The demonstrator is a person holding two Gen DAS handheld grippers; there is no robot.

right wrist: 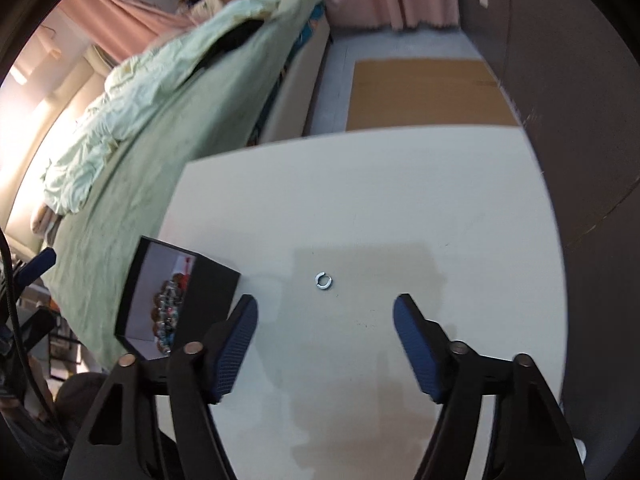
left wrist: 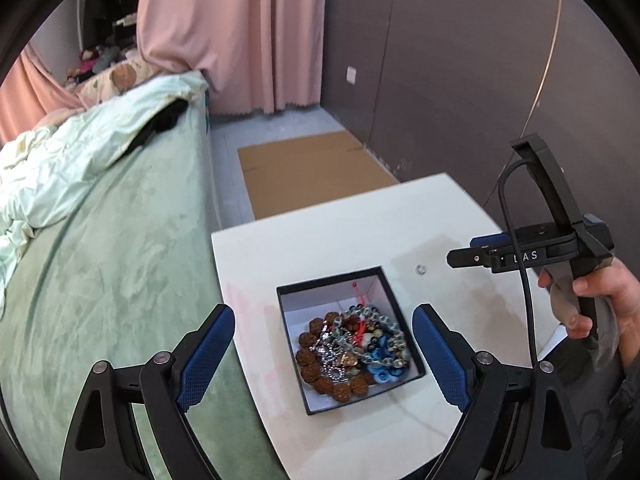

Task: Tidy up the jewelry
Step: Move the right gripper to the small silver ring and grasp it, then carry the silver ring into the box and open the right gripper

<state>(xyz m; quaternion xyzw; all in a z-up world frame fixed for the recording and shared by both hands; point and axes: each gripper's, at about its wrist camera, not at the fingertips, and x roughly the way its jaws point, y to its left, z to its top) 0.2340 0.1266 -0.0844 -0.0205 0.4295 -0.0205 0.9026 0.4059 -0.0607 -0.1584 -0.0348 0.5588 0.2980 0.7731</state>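
A black box with a white inside (left wrist: 396, 312) sits on the white table (left wrist: 320, 240), filled with tangled bead bracelets and chains (left wrist: 352, 348). My left gripper (left wrist: 324, 352) hovers above the box, open, with nothing between its blue pads. A small silver ring (left wrist: 420, 269) lies alone on the table right of the box. In the right wrist view the ring (right wrist: 323, 281) lies just beyond my right gripper (right wrist: 325, 322), which is open and empty above the table. The box (right wrist: 208, 280) shows at its left. A hand holds the right gripper (left wrist: 456, 258) at the right of the left wrist view.
A bed with a green cover (left wrist: 100, 240) and a rumpled pale quilt (left wrist: 80, 152) runs along the table's left side. Flat cardboard (left wrist: 312, 172) lies on the floor beyond the table. A grey wall (left wrist: 460, 80) stands to the right, pink curtains (left wrist: 232, 32) behind.
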